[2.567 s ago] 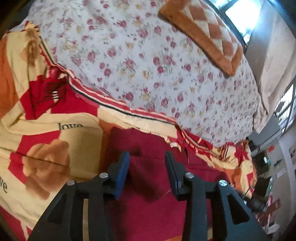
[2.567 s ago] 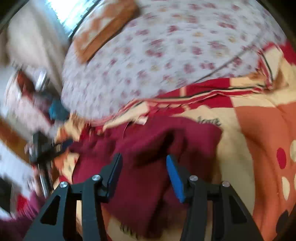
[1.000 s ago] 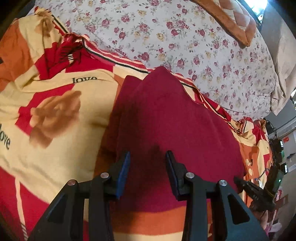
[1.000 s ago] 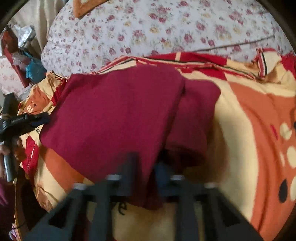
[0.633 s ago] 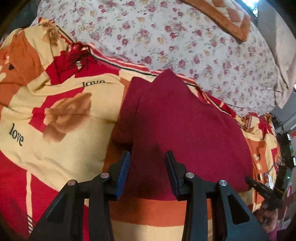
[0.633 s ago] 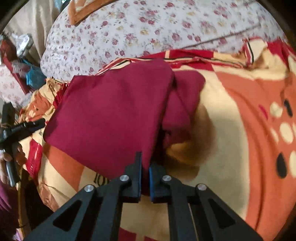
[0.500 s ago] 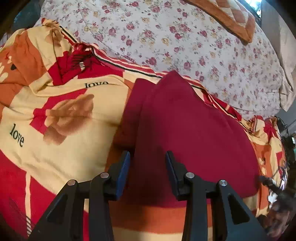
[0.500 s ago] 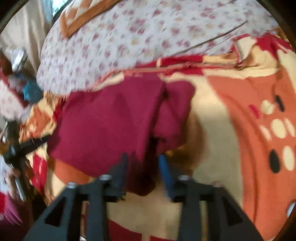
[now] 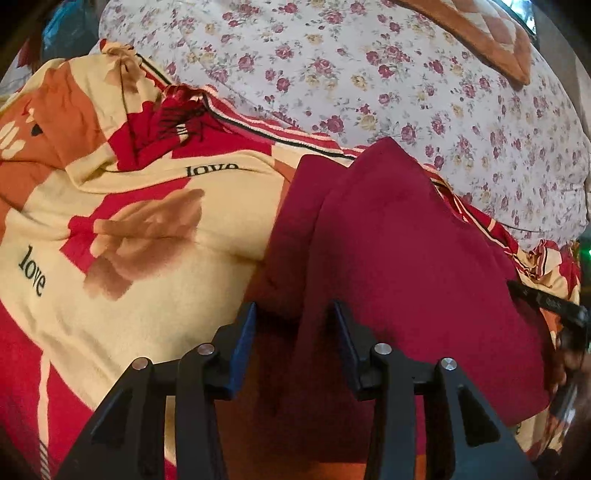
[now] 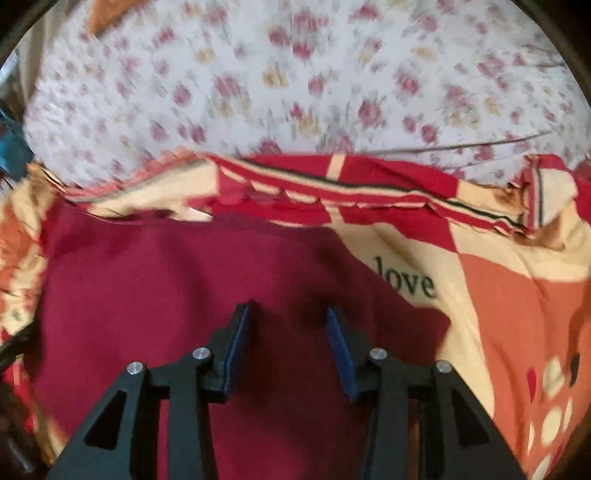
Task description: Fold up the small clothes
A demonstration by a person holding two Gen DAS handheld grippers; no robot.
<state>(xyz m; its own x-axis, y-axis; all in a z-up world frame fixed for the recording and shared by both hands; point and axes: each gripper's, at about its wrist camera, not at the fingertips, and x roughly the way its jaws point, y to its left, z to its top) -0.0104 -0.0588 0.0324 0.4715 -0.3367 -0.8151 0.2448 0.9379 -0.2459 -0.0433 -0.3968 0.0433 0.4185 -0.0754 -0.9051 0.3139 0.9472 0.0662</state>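
Note:
A maroon garment (image 9: 406, 258) lies folded on a red, cream and orange blanket (image 9: 147, 221). My left gripper (image 9: 293, 317) hovers at the garment's near left edge. Its jaws are opening, and a raised fold of the maroon cloth stands between them without the pads pressing on it. In the right wrist view, which is blurred, my right gripper (image 10: 290, 317) stands open low over the flat garment (image 10: 166, 277), with nothing pinched. The black tip of that right gripper (image 9: 543, 299) also shows at the garment's far right edge in the left wrist view, a hand (image 9: 569, 362) behind it.
Beyond the blanket (image 10: 517, 295) a white bedsheet with small red flowers (image 9: 406, 74) covers the bed. An orange checked pillow (image 9: 480, 33) lies at the far corner. Dark clutter sits off the bed's right side.
My right gripper was shut on the garment's near edge; it has let go, opened and swung across over the cloth. My left gripper dipped slightly and its jaws widened a little.

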